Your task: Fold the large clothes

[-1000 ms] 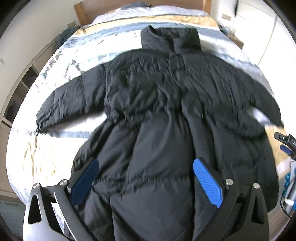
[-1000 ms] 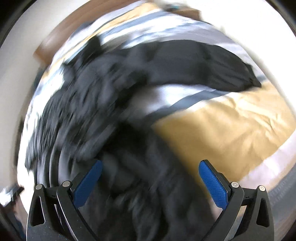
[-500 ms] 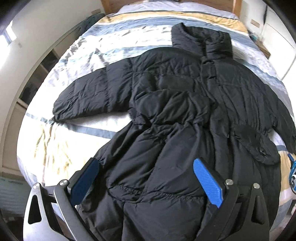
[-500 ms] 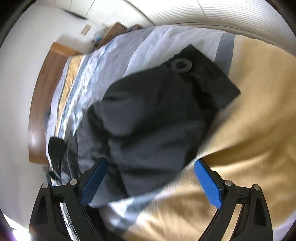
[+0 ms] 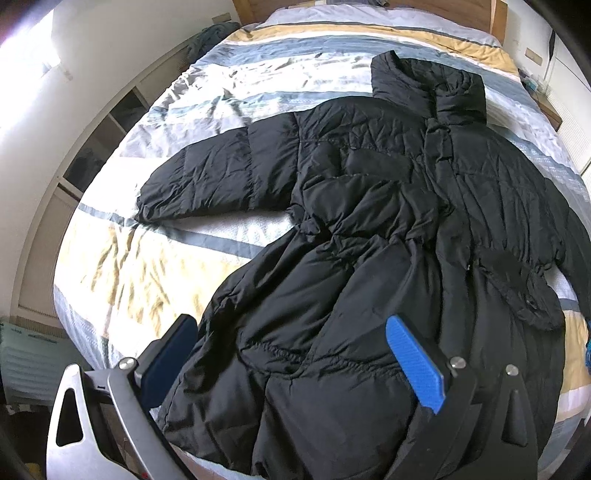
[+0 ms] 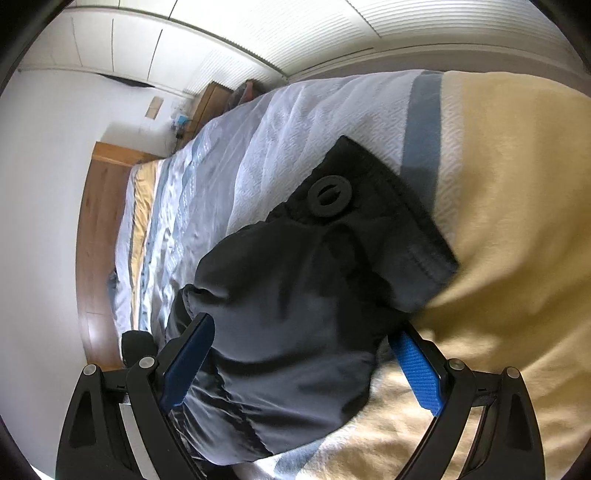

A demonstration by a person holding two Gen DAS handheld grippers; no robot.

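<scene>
A long black puffer coat (image 5: 369, 240) lies spread face up on the striped bed, collar at the far end, its left sleeve (image 5: 207, 184) stretched out to the left. My left gripper (image 5: 291, 354) is open and empty, hovering above the coat's lower hem. In the right wrist view, my right gripper (image 6: 299, 365) is open with its fingers on either side of the coat's right sleeve (image 6: 295, 295), close above the bed. The sleeve's cuff tab with a round black button (image 6: 328, 195) lies just ahead.
The bed cover (image 5: 147, 266) has yellow, white and blue-grey stripes. A wooden headboard (image 6: 99, 229) stands at the far end. White shelving (image 5: 85, 155) runs along the bed's left side. White cupboards (image 6: 240, 33) and a bedside table (image 6: 207, 99) stand on the right side.
My left gripper has drifted left over the hem, staying open. My right gripper has swung to the right sleeve and moved down closer, so the sleeve now lies between its open fingers.
</scene>
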